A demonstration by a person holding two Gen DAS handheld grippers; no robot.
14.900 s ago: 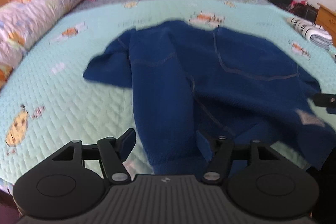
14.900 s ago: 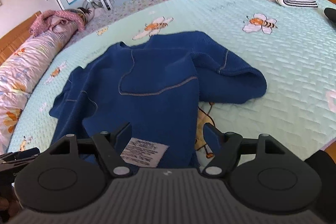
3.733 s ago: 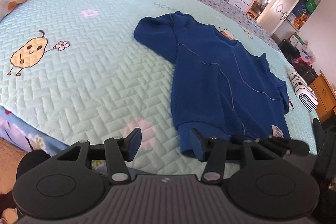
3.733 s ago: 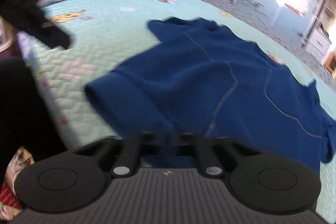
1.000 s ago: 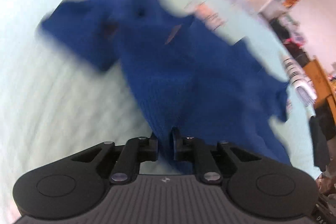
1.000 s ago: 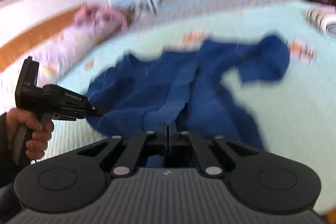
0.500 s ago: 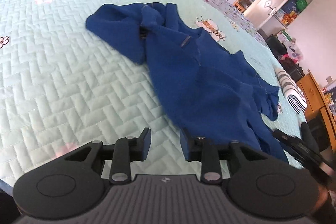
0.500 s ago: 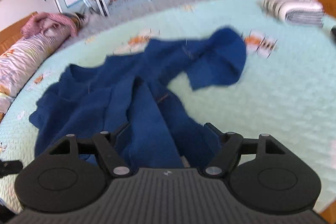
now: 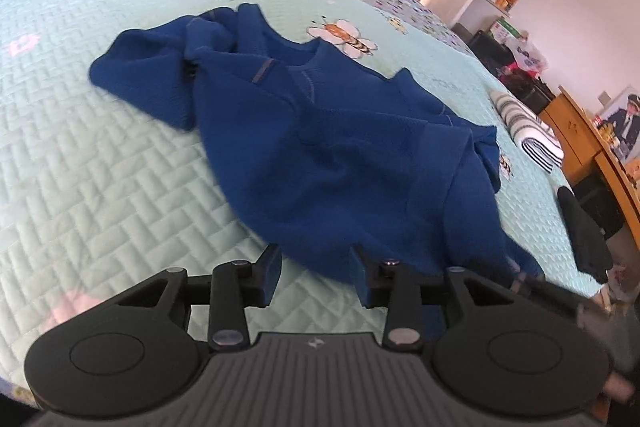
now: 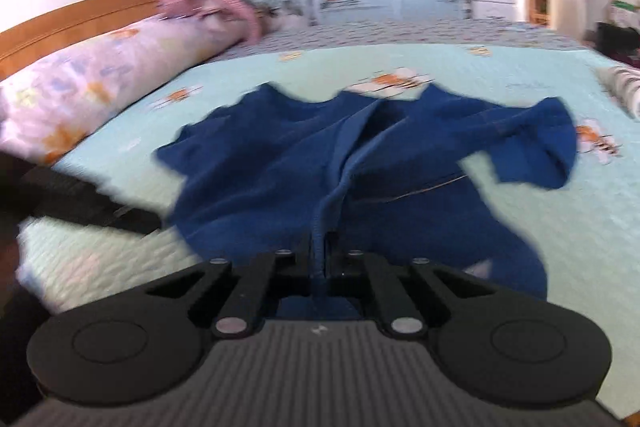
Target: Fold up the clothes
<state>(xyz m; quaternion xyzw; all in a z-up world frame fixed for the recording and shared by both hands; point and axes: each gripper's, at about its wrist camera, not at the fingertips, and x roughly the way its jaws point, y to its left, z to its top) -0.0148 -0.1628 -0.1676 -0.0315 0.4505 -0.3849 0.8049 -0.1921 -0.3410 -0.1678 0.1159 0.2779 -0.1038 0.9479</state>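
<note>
We pinch hem ridge of blue top [image 10: 360,179] in right gripper [image 10: 319,251], clamped tight, to drag it flat. Top sprawls rumpled mid-frame on quilt [image 9: 100,163]. Our left gripper [image 9: 316,267] opening, nothing between pads, hem just ahead.

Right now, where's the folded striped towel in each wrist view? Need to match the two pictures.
Left wrist view: striped towel lies at the right edge of the bed, beyond the blue sweater.
Right wrist view: striped towel is cut off at the right edge, blurred, past the sweater's sleeve.
Shared landmark: the bee print on the quilt just behind the sweater's collar, also in the right wrist view.
</note>
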